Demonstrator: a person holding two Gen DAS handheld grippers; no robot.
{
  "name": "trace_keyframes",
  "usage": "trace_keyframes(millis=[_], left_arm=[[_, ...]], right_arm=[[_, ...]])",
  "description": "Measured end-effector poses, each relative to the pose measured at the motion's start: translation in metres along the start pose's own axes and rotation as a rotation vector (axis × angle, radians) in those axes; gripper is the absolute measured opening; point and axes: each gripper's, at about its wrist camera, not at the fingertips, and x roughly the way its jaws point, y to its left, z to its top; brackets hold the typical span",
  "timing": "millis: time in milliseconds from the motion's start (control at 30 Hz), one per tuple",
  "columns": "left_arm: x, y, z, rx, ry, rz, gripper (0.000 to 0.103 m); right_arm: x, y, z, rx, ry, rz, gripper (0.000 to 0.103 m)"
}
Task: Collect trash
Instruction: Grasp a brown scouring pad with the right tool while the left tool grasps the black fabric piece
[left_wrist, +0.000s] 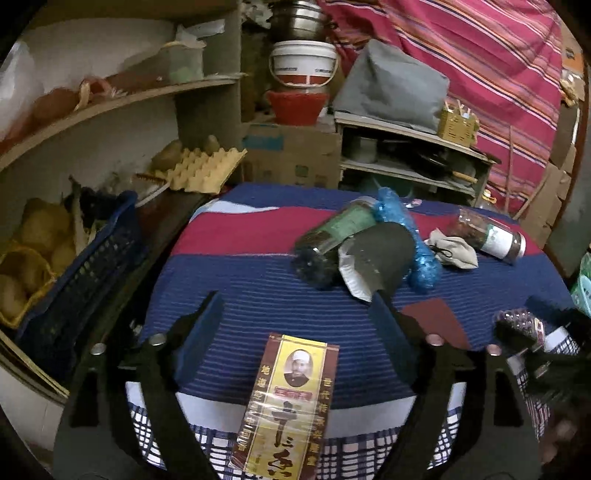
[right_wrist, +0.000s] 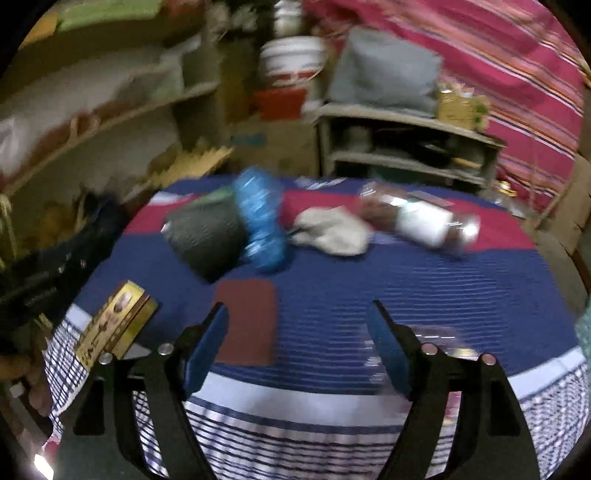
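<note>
Above the striped cloth (left_wrist: 258, 291), left gripper (left_wrist: 299, 310) and right gripper (right_wrist: 297, 314) tilt downward, both released.

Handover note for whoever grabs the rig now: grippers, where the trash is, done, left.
Left gripper: open, holds nothing; the red-and-gold carton lies between its fingers at the near edge of the striped tablecloth, pads not on it.
Right gripper: open, empty; a dark red card lies flat by its left finger. View blurred.
Farther back, in a cluster: green-label jar on its side, paper plate, blue plastic bag, crumpled cloth, white-label jar lying down.
Done: nothing visibly collected; no trash bin in view.
Left: everything above.
</note>
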Motion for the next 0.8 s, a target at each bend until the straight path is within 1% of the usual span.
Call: trace_keyframes(millis=[100,167,267,433,467,500,567,667,700,800], left_arm=[[0.007,0.003,-0.004,-0.019,0.023,-0.018,0.082],[0.009,0.003,-0.004,-0.027,0.029,-0.022,0.082],[0.011,0.003,-0.005,-0.038,0.031,-0.032,0.083],[0.019,-0.001,-0.01,-0.017,0.056,-0.023,0.084],[0.021,-0.002,-0.012,-0.009,0.062,-0.021,0.084],[0.023,-0.002,-0.012,-0.003,0.068,-0.018,0.084],[0.028,-0.005,-0.014,0.013,0.08,-0.009,0.084],[0.03,-0.008,-0.013,0.024,0.079,-0.003,0.084],[0.03,-0.01,-0.01,0.022,0.073,-0.002,0.084],[0.033,-0.021,-0.001,0.014,0.05,-0.033,0.084]], right_arm=[[0.015,0.015,-0.003,-0.003,0.047,0.025,0.076],[0.024,0.024,-0.004,-0.007,0.07,0.022,0.076],[0.038,0.034,-0.004,-0.044,0.084,-0.028,0.076],[0.065,0.031,-0.009,-0.044,0.181,-0.073,0.076],[0.067,0.029,-0.011,-0.039,0.184,-0.062,0.076],[0.065,0.028,-0.011,-0.043,0.179,-0.058,0.076],[0.061,0.024,-0.01,-0.042,0.171,-0.033,0.062],[0.051,0.01,-0.006,-0.001,0.157,0.001,0.062],[0.044,0.003,-0.002,0.005,0.137,-0.003,0.062],[0.025,-0.019,0.011,0.014,0.063,-0.041,0.062]])
